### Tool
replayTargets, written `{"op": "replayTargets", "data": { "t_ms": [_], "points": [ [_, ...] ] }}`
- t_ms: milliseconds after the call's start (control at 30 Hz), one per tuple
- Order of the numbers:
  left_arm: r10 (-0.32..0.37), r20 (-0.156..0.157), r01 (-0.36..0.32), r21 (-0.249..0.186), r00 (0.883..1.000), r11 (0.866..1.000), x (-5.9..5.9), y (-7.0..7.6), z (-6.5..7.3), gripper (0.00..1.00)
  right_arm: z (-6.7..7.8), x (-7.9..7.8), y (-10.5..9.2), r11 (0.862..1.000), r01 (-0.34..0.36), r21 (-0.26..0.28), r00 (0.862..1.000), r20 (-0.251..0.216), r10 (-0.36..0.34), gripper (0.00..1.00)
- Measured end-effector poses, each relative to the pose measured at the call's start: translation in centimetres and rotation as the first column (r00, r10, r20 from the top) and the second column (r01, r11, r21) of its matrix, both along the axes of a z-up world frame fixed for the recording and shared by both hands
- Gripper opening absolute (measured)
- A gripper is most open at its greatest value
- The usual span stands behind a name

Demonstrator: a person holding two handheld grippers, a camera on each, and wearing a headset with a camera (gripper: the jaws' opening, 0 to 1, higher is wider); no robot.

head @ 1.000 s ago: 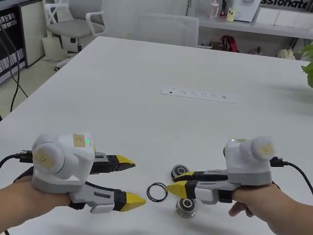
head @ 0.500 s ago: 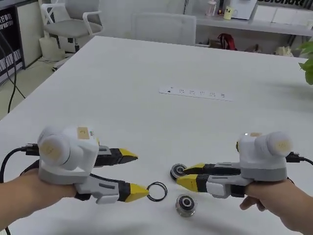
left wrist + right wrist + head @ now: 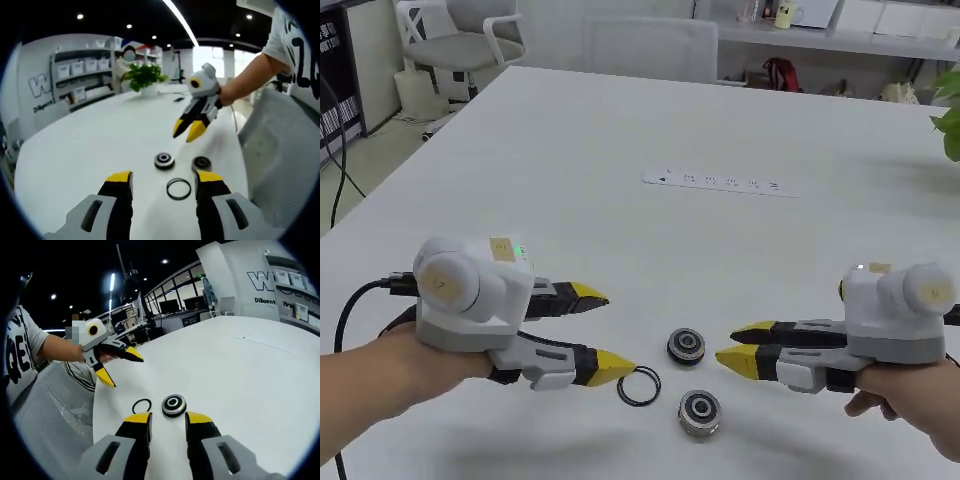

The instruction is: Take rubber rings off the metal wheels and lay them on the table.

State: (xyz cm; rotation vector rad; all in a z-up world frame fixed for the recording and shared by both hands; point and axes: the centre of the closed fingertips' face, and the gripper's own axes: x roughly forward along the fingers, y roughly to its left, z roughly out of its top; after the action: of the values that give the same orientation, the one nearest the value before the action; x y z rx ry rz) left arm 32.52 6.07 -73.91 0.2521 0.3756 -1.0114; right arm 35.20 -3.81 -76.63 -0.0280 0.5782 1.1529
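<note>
- Meanwhile, on the white worktop, one black rubber ring lies flat and loose, with the far wheel at its 1 o'clock and the near wheel at its 4 o'clock, all near but apart.
- Spread wide and empty, the left tongs hover with the lower tip just beside the ring's 11 o'clock edge; the right tongs, parted narrowly and empty, point at the far wheel from its 3 o'clock.
- Which wheel has rubber on it is hard to tell.
- Best practice, likely: pin the wheel with one pair, hook a tip under the rubber's edge, roll it off evenly, lay it beside the first.
</note>
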Motion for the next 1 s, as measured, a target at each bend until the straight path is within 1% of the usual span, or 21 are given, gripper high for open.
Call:
{"op": "replayTargets", "data": {
  "t_ms": [200, 367, 500, 667, 767, 933, 1000],
  "points": [
    [-0.007, -0.003, 0.007, 0.002, 1.000, 1.000, 0.8, -0.6, -0.2, 0.51, -0.6, 0.6, -0.6, 1.000, 0.012, -0.014, 1.000, 0.018, -0.012, 0.25],
    [-0.009, -0.006, 0.009, 0.001, 1.000, 1.000, 1.5, -1.0, -0.4, 0.51, -1.3, 1.0, -1.0, 0.999, 0.023, -0.026, 1.000, 0.018, -0.022, 0.25],
    [-0.008, -0.006, 0.008, 0.002, 1.000, 1.000, 1.9, -1.1, -0.5, 0.51, -1.6, 1.1, -1.0, 0.999, 0.026, -0.029, 0.999, 0.019, -0.025, 0.26],
    [-0.005, -0.009, 0.005, 0.003, 1.000, 1.000, 2.3, -1.2, -0.7, 0.50, -1.9, 1.2, -0.9, 0.999, 0.018, -0.034, 0.999, 0.028, -0.018, 0.26],
    [-0.005, -0.012, 0.005, 0.004, 1.000, 1.000, 2.5, -1.3, -0.9, 0.50, -2.1, 1.2, -0.9, 0.999, 0.008, -0.046, 0.999, 0.047, -0.006, 0.26],
    [-0.007, -0.017, 0.008, 0.009, 1.000, 1.000, 2.8, -1.5, -1.3, 0.50, -2.4, 0.9, -0.6, 0.999, -0.006, -0.053, 0.999, 0.053, 0.009, 0.27],
    [-0.009, -0.020, 0.009, 0.010, 1.000, 1.000, 2.8, -1.7, -1.5, 0.50, -2.7, 1.0, -0.6, 0.998, -0.010, -0.057, 0.998, 0.056, 0.013, 0.27]
  ]
}}
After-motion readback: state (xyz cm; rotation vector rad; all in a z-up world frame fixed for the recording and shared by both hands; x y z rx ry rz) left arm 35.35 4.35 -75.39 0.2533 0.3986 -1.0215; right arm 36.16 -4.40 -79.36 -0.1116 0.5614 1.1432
